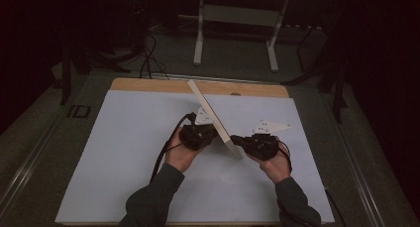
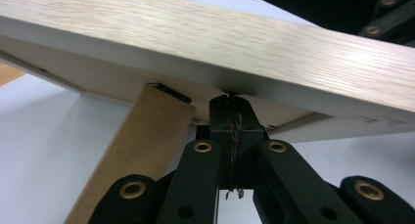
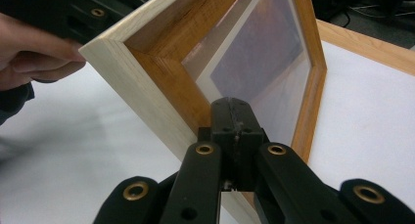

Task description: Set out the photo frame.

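The person wears dark grey-green long sleeves point(image 1: 153, 197), and each black gripper, left gripper point(image 1: 198, 136) and right gripper point(image 1: 257, 144), has a pale three-cornered plate point(image 1: 270, 126) on top, brass-ringed screws point(image 2: 202, 146) along its black jaw arms, and a black cable point(image 1: 166, 147) trailing behind.

Two black two-jaw grippers are held over the table, one in each hand. The left gripper point(image 1: 210, 133) is held with its jaws pressed fully together. The right gripper point(image 1: 237, 140) is likewise closed, tips pointing toward the left one. Both forearms are sleeved in dark grey.
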The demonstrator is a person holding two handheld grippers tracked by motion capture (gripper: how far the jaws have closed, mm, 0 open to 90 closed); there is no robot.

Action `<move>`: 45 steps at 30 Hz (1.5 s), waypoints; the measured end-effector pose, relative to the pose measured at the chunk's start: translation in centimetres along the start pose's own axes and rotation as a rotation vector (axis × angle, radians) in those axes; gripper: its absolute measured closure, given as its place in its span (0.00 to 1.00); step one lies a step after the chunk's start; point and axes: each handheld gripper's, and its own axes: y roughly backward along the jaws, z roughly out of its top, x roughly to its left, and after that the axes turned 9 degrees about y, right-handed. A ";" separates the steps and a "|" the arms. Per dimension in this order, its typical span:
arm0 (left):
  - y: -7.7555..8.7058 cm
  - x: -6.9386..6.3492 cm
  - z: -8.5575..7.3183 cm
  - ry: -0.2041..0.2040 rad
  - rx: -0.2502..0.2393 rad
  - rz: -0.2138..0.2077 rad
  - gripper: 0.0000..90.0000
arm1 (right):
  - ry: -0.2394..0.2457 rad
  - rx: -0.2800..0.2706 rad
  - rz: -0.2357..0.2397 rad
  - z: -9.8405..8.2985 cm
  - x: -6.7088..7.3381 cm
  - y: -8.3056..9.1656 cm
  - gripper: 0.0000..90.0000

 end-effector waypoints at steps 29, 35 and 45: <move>0.3 1.7 0.0 0.020 -0.007 -0.034 1.00 | 0.046 0.011 0.030 1.2 1.4 -1.3 1.00; 0.0 2.3 -0.1 0.048 -0.005 -0.042 1.00 | 0.064 0.024 0.031 1.7 1.9 -2.0 1.00; 0.2 3.0 0.0 0.068 -0.002 -0.051 1.00 | 0.064 0.024 0.035 2.3 2.2 -2.6 1.00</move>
